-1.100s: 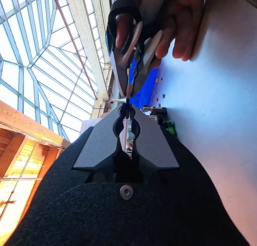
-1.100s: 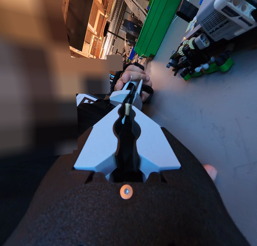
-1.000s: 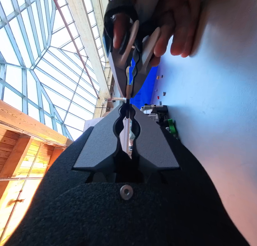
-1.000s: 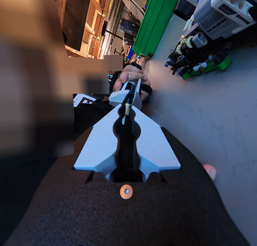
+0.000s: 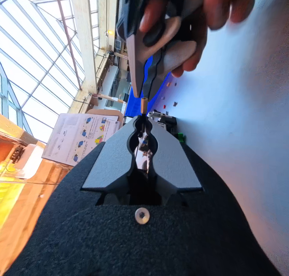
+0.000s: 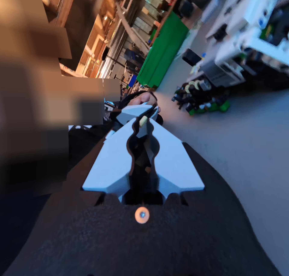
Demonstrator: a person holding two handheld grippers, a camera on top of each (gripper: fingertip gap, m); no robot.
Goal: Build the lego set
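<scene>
My left gripper (image 5: 143, 120) is shut on a thin black axle (image 5: 143, 124). A small tan sleeve (image 5: 143, 106) sits on the axle's free end. My right gripper (image 5: 142, 97) points down at it from above, its tips just off the sleeve and slightly parted, with nothing in them. In the right wrist view the tan sleeve (image 6: 143, 121) shows just beyond my right gripper (image 6: 142, 119), with the left gripper (image 6: 134, 112) behind it. The partly built lego model (image 6: 201, 95), with green parts, stands on the grey table (image 6: 219, 159). It also shows in the left wrist view (image 5: 165, 123).
A larger white lego vehicle (image 6: 234, 46) stands behind the model. Small loose pieces (image 5: 164, 106) lie farther along the table (image 5: 234, 127). An instruction sheet (image 5: 81, 137) stands to the left. A green box (image 6: 162, 52) lies at the far end. A hand (image 5: 219, 10) holds the right gripper.
The right gripper was shut on the tan sleeve at the axle's tip. It has let go and drawn back a little. The sleeve stays on the axle. Both views have swung.
</scene>
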